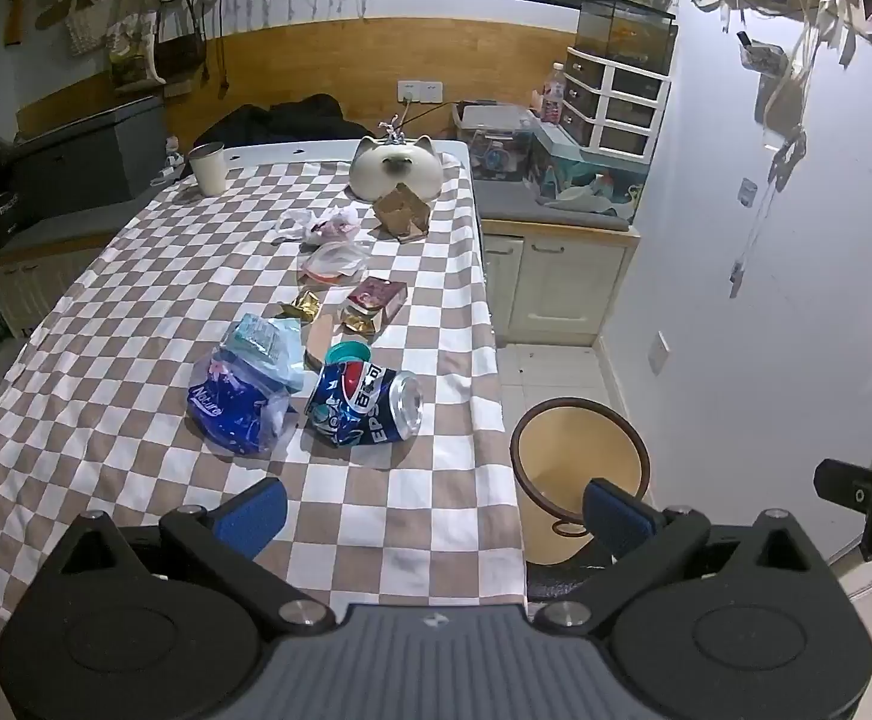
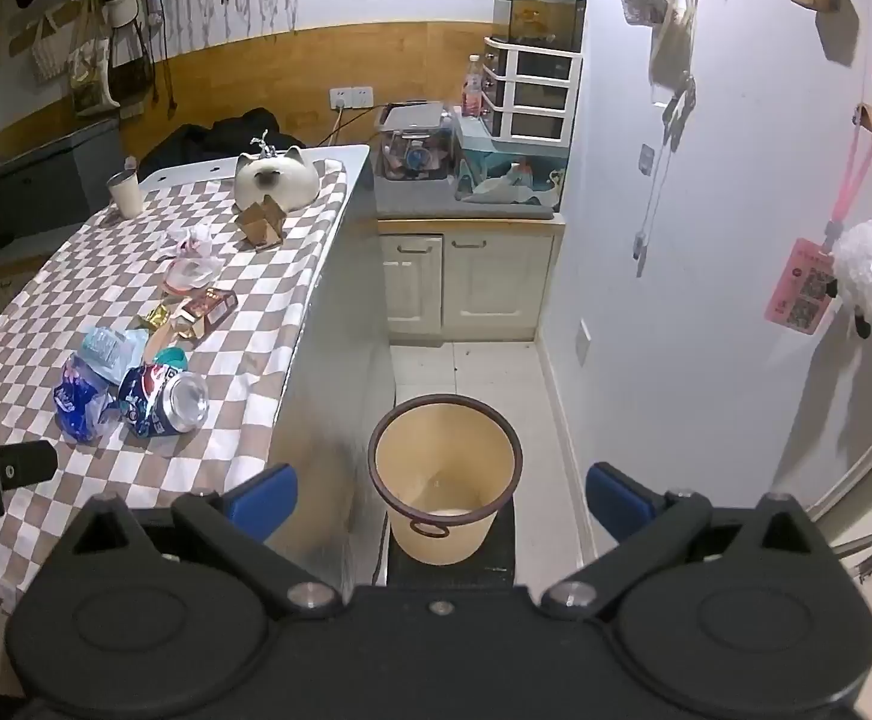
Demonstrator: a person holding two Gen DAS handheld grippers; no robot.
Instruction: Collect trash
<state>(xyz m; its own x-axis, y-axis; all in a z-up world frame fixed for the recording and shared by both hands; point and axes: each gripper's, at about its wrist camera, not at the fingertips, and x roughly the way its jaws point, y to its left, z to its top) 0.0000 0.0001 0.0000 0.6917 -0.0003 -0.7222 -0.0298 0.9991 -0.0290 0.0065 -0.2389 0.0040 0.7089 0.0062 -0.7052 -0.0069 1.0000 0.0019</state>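
A crushed blue Pepsi can (image 1: 366,402) lies on the checkered tablecloth (image 1: 105,324), next to a blue plastic wrapper (image 1: 237,399) and a teal lid (image 1: 347,353). Farther back lie gold wrappers (image 1: 302,306), a red box (image 1: 377,297) and clear plastic bags (image 1: 330,261). A tan waste bin (image 2: 445,468) stands on the floor beside the table. My left gripper (image 1: 436,510) is open and empty over the table's near edge. My right gripper (image 2: 445,498) is open and empty above the bin. The can also shows in the right wrist view (image 2: 162,399).
A cat-shaped ceramic holder (image 1: 396,167), a folded cardboard piece (image 1: 402,213) and a white cup (image 1: 207,167) stand at the table's far end. Cream cabinets (image 2: 466,282) and a drawer unit (image 2: 535,93) line the back wall. A white wall (image 2: 706,300) runs along the right.
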